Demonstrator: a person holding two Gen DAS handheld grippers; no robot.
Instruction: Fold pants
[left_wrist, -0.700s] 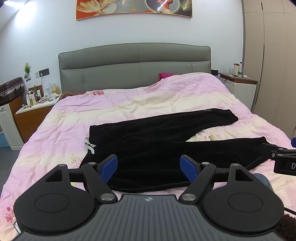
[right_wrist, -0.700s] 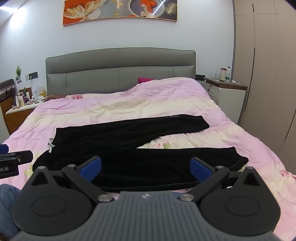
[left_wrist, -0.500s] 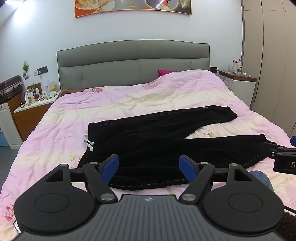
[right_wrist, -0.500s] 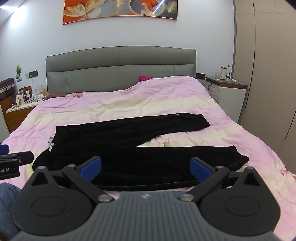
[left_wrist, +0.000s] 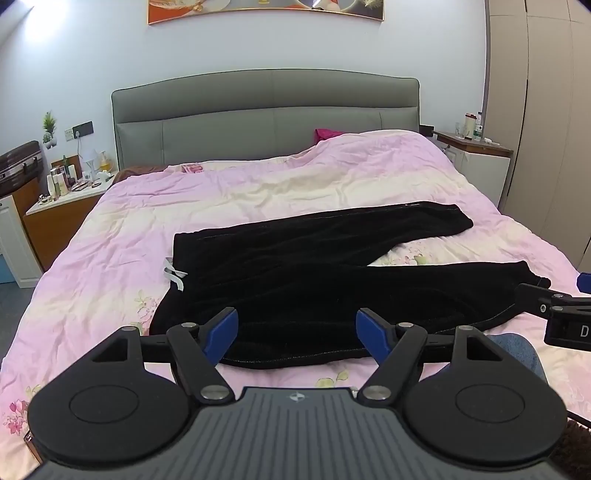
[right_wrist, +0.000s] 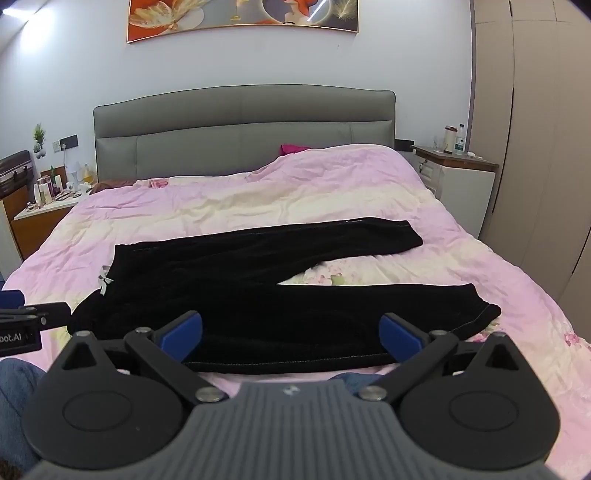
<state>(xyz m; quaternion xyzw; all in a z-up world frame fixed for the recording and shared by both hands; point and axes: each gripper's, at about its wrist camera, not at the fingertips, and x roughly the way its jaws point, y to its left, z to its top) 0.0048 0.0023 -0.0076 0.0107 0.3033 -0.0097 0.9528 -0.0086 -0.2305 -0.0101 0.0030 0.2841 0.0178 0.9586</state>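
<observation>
We found the black pants (left_wrist: 295, 266) spread unfolded on the pink quilt (left_wrist: 258, 192), waistband toward the left of the headboard (left_wrist: 266, 110), legs splayed rightward with a wedge of quilt showing between them. Against the pictures from a moment before, the garment lay unchanged; only the views had shifted, the headboard sitting slightly lower in the frame, so both tools had tilted or risen a little without nearing the cloth. We judged that folding had not begun.

The left gripper (left_wrist: 297, 328) hung above the pants' near hem, fingers spread wide and empty. The right gripper (right_wrist: 290, 334) hung likewise over the near leg, fingers spread wider still, nothing held.

The near leg's cuff (right_wrist: 484, 314) lay toward the quilt's right side, with quilt still showing beyond it; the far leg's cuff (right_wrist: 410, 236) lay nearer the headboard. Bare quilt extended between pants and headboard, giving room to carry one leg over the other. The nightstand (right_wrist: 458, 173) stood well apart to the right.
</observation>
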